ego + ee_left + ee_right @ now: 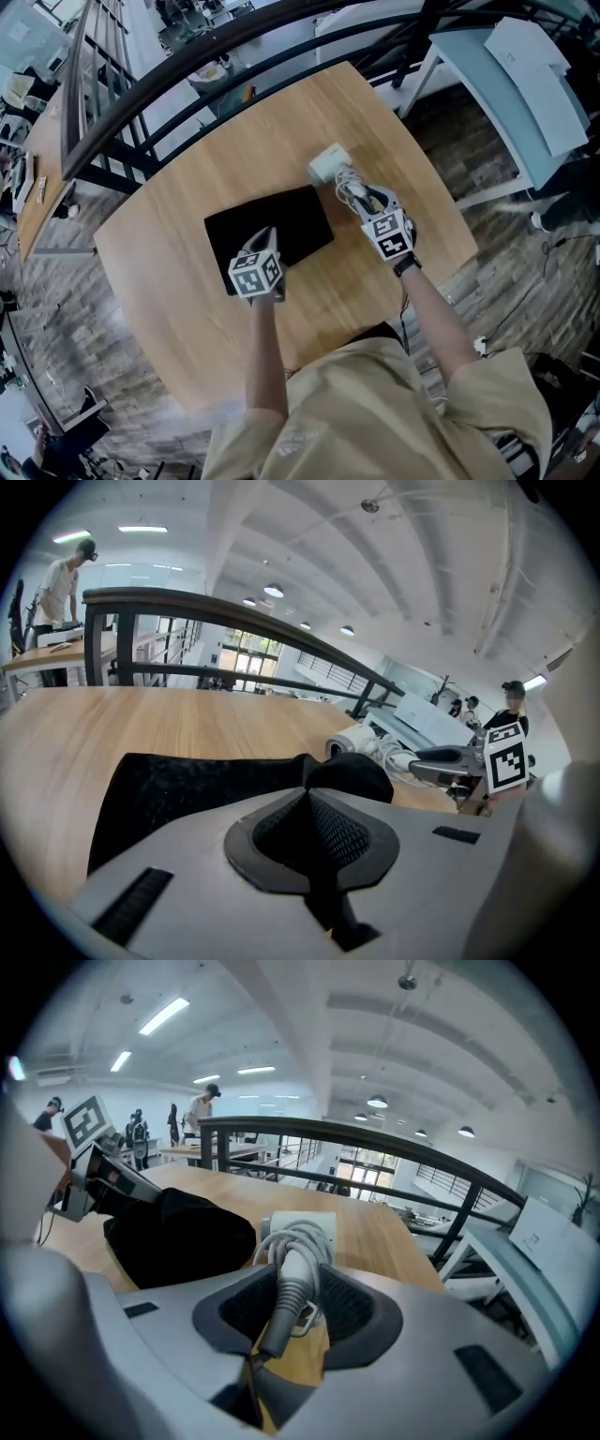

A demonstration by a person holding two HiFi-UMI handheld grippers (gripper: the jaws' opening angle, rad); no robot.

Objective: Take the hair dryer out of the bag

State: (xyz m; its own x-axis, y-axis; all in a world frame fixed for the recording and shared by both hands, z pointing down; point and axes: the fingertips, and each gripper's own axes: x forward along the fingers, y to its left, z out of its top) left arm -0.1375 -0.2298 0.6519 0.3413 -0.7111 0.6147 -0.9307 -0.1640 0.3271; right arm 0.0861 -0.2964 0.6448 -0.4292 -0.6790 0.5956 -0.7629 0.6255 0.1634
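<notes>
- The right gripper (286, 1297) has its jaws closed on the handle of the hair dryer (319, 1222). The dryer lies on the table (178, 197), already outside the bag (281, 220), at about 1 o'clock from it.
- The left gripper (307, 797) pinches the bag's near edge, with its jaws almost together; this should pin the bag.
- I judge it best to rest the dryer flat, with its cord (302, 1241) coiled, before letting go.
- A railing (187, 70) runs at 11 o'clock, well apart from the work; nothing stands in the way.
</notes>
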